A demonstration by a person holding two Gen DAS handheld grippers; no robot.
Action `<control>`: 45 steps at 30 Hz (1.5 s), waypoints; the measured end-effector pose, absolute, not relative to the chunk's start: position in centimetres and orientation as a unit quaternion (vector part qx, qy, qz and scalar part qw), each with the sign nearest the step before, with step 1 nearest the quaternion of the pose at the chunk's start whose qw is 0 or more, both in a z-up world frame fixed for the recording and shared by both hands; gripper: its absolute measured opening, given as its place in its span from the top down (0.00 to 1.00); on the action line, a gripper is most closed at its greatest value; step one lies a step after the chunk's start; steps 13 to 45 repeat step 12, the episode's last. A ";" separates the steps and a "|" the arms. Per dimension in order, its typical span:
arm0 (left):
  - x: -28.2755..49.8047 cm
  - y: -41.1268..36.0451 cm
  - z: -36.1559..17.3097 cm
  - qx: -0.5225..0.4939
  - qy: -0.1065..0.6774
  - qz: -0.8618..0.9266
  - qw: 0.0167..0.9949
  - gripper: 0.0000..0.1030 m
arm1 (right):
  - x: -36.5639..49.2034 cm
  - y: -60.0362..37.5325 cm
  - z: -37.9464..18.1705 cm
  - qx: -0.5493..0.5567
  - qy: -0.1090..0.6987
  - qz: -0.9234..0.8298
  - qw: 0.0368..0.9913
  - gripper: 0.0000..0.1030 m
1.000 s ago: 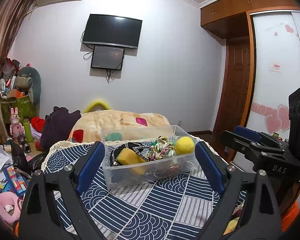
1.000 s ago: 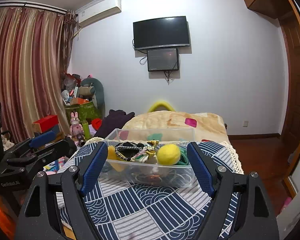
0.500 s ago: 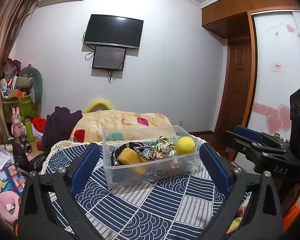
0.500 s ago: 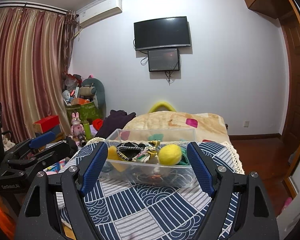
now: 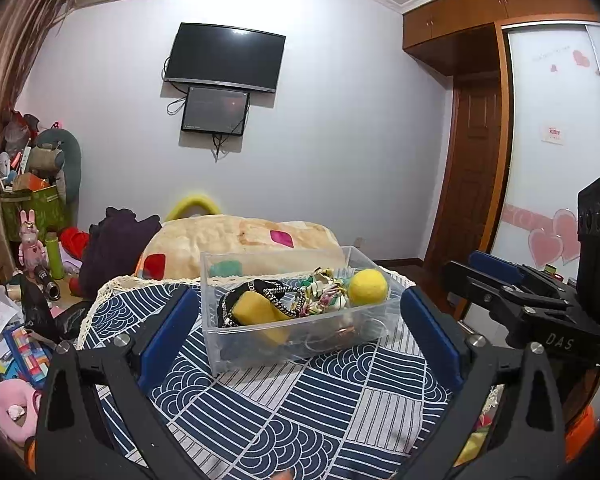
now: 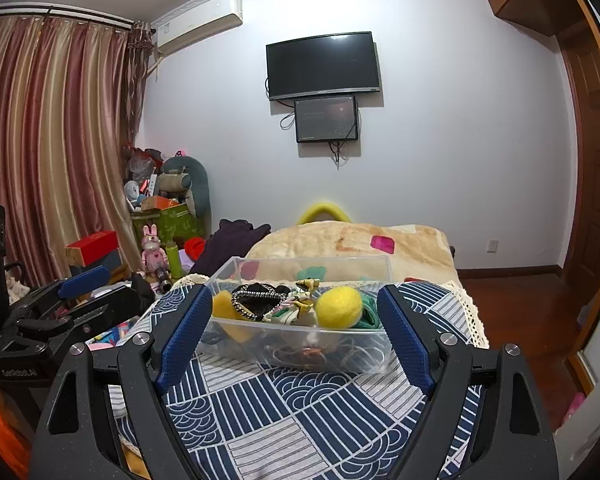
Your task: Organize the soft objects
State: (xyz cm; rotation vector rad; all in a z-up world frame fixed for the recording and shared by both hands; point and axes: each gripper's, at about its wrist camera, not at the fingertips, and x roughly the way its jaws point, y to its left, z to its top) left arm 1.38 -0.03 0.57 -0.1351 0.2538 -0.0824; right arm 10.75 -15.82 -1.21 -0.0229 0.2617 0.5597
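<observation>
A clear plastic bin (image 5: 300,340) (image 6: 304,350) stands on a table with a blue and white patterned cloth (image 5: 300,408) (image 6: 284,412). It holds a yellow ball (image 5: 367,287) (image 6: 339,306), a yellow sponge (image 5: 256,307) (image 6: 222,307), a black chain-trimmed item (image 5: 260,294) (image 6: 258,298), patterned fabric (image 5: 324,296) (image 6: 296,312) and green cord (image 6: 369,312). My left gripper (image 5: 300,328) is open and empty, short of the bin. My right gripper (image 6: 296,340) is open and empty, short of the bin; it also shows at the right of the left wrist view (image 5: 512,292).
A bed with a beige blanket (image 5: 244,240) (image 6: 352,244) lies behind the table. Toys, boxes and clutter (image 5: 24,280) (image 6: 160,220) fill the floor at the left. A wooden door (image 5: 468,184) and a wardrobe (image 5: 560,140) stand at the right. A television (image 6: 323,65) hangs on the far wall.
My left gripper's fingers have spread wider apart. Both views have barely shifted, and the bin and its contents have not moved.
</observation>
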 end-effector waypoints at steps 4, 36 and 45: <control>1.4 -0.2 0.5 -0.064 0.127 -0.042 0.989 0.01 | 10.8 -15.8 -1.3 -0.011 0.130 0.275 0.953 0.19; 1.4 -0.3 0.4 -0.068 0.132 -0.047 0.988 0.01 | 10.7 -15.9 -1.5 -0.010 0.130 0.273 0.953 0.16; 1.4 -0.3 0.4 -0.068 0.132 -0.047 0.988 0.01 | 10.7 -15.9 -1.5 -0.010 0.130 0.273 0.953 0.16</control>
